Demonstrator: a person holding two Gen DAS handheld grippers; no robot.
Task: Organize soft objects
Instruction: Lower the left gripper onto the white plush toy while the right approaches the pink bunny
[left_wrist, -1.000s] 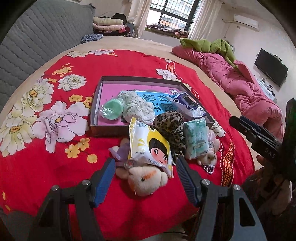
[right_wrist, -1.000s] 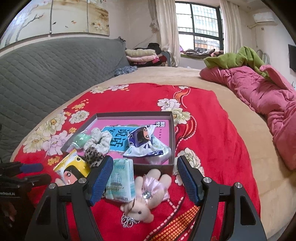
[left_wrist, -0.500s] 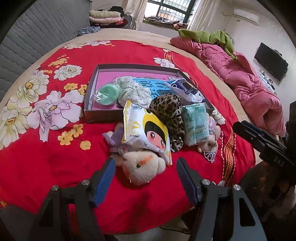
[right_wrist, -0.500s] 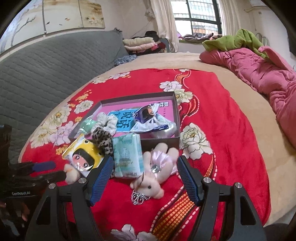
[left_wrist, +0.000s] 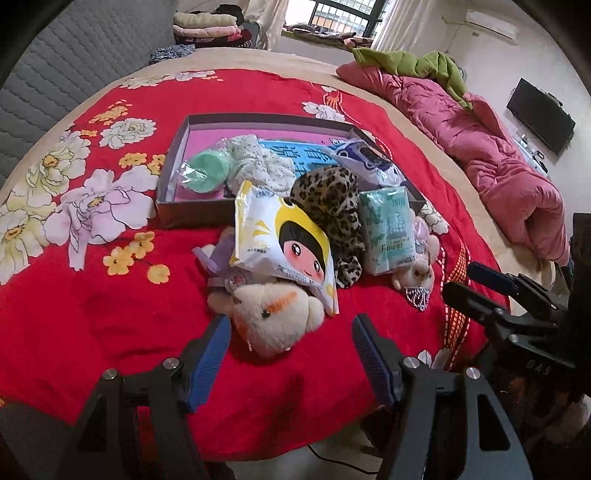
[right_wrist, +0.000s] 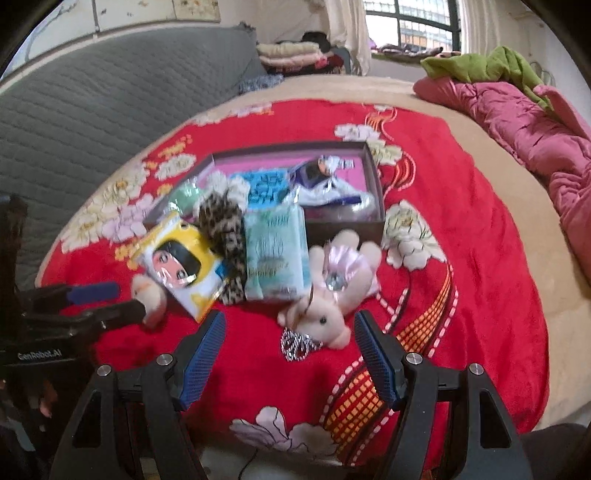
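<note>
Left wrist: cream plush (left_wrist: 275, 317) half buried under yellow packet (left_wrist: 284, 243).

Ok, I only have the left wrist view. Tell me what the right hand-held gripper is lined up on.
Observer: The right hand-held gripper is open, with the pink plush toy just ahead between its fingers, untouched.
Operator: Describe how that toy lies; the tissue pack hides it here.
Observer: Stretched out on the red blanket, head toward the gripper, in a pale pink dress, beside the green tissue pack.
Operator: Say where its feet reach.
Observer: About up to the front wall of the box, outside it.
</note>
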